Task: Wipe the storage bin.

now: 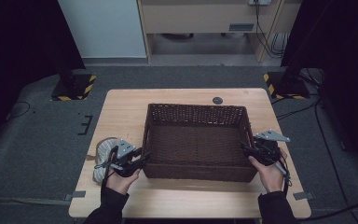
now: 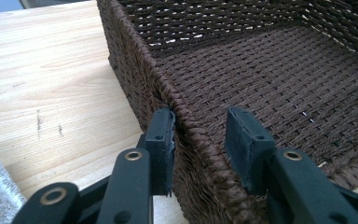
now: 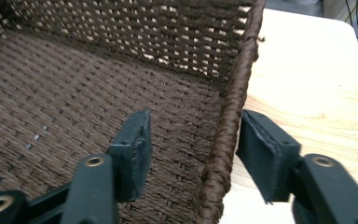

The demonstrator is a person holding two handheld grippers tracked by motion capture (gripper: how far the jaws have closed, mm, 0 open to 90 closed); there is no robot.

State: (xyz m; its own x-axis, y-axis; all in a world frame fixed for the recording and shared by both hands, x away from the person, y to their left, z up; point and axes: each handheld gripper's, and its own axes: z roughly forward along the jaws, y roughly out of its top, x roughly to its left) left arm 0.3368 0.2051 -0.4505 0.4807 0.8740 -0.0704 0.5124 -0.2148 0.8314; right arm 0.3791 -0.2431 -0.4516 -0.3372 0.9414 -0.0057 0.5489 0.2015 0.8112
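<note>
Fingers [image 2: 163, 140] of left gripper [image 1: 133, 161] and right gripper [image 1: 256, 151]: parted, astride side rims of basket [image 1: 198, 175], mid-bench [image 1: 121, 105]; neither clamped; risk: uneven closing tilts basket, or wicker slips free.

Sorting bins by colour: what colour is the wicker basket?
Dark brown; the basket shows best in the high view.

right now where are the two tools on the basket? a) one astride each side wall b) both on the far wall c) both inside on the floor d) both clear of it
a: the left tool and right tool each straddle a side wall of the basket, jaws not pressing.
</note>
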